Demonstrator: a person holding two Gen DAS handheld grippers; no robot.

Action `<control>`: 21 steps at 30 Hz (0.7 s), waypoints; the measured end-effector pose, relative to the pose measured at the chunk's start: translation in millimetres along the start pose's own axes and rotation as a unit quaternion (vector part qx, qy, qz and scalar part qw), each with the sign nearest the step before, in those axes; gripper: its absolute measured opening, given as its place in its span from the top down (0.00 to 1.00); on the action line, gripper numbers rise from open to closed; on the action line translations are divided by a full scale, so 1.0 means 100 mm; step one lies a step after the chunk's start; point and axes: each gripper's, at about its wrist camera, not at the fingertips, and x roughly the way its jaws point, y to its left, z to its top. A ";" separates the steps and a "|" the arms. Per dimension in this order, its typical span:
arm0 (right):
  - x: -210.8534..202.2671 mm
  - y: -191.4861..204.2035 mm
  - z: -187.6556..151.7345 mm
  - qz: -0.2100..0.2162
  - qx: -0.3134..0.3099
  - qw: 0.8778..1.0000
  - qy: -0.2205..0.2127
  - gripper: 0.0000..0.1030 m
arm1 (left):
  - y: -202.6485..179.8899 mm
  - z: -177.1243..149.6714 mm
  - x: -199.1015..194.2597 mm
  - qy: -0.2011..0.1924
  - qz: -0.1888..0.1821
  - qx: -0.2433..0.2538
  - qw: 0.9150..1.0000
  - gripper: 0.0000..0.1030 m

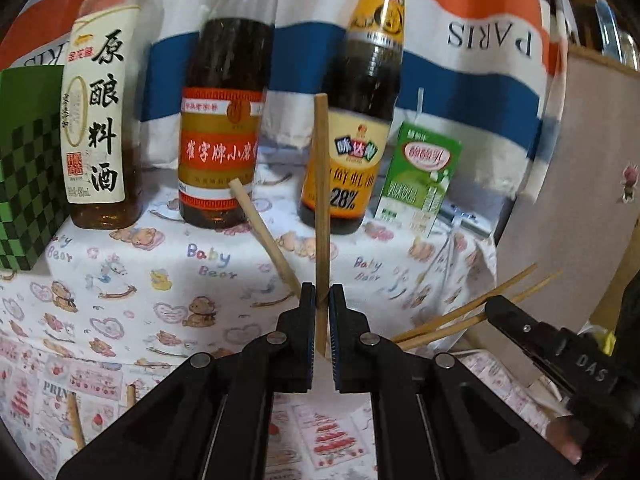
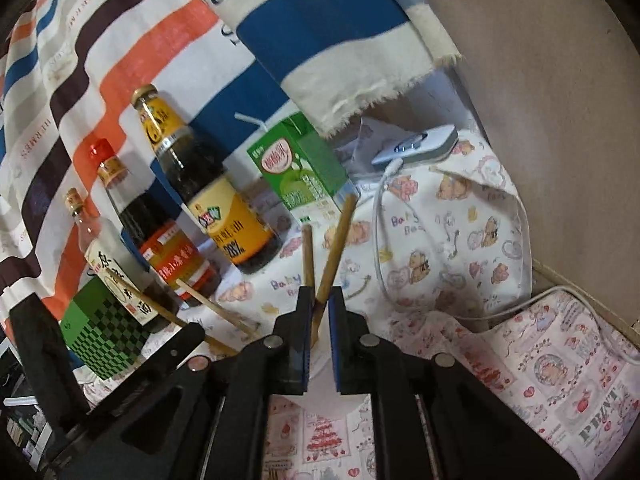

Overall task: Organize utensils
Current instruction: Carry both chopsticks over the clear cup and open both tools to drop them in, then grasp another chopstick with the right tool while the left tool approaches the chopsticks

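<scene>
Green checked box [image 1: 24, 168] is stood at the far left of the cloth-covered table [image 1: 120, 280], with three sauce bottles in a row beside it: a pale one [image 1: 102, 120], a red-labelled one [image 1: 222, 128] and a yellow-labelled one [image 1: 356, 128]. A green drink carton [image 1: 420, 176] with a straw is set next to them. They are lined up against the striped backdrop, probably to keep the front of the table free for sorting.

Left gripper [image 1: 322, 300] is closed narrowly on chopsticks [image 1: 322, 200]: one stick is pinched upright between the jaws, and a second [image 1: 260, 228] slants off to the left from about the same point, though whether it is gripped too cannot be told. Held near the thin ends, probably so the pair can be squared up.

Right gripper [image 2: 320, 300] is likewise nearly closed, and a second pair of chopsticks [image 2: 332, 248] is clamped in it, splayed in a narrow V above the jaws. In the left view these sticks [image 1: 460, 312] are seen pointing up and to the right, apart from the left pair.

A white charger [image 2: 420, 144] and its cable lie at the right, behind the work.

Pairs are judged gathered but not yet laid down.
</scene>
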 end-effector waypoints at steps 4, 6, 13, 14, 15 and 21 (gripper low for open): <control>-0.04 0.06 -0.02 -0.005 -0.011 1.000 0.003 0.55 | 0.02 -0.02 -0.11 -0.016 0.006 0.013 1.000 0.75; -0.08 0.07 -0.02 -0.001 -0.012 1.000 0.004 0.50 | 0.01 -0.02 -0.25 -0.034 0.007 0.029 0.999 0.65; -0.10 0.15 -0.06 0.022 -0.001 0.999 0.044 0.38 | 0.26 -0.08 -0.84 -0.068 0.029 0.036 0.997 0.41; -0.08 0.21 -0.08 0.014 -0.014 0.999 0.049 0.37 | 0.30 -0.10 -0.94 -0.076 0.036 0.036 0.996 0.37; -0.06 0.27 -0.11 0.009 -0.028 0.998 0.058 0.34 | 0.33 -0.14 -1.05 -0.086 0.060 0.040 0.994 0.34; 0.06 0.63 -0.44 0.010 -0.115 0.989 0.095 0.31 | 0.47 -0.42 -1.38 -0.103 0.149 0.055 0.982 0.21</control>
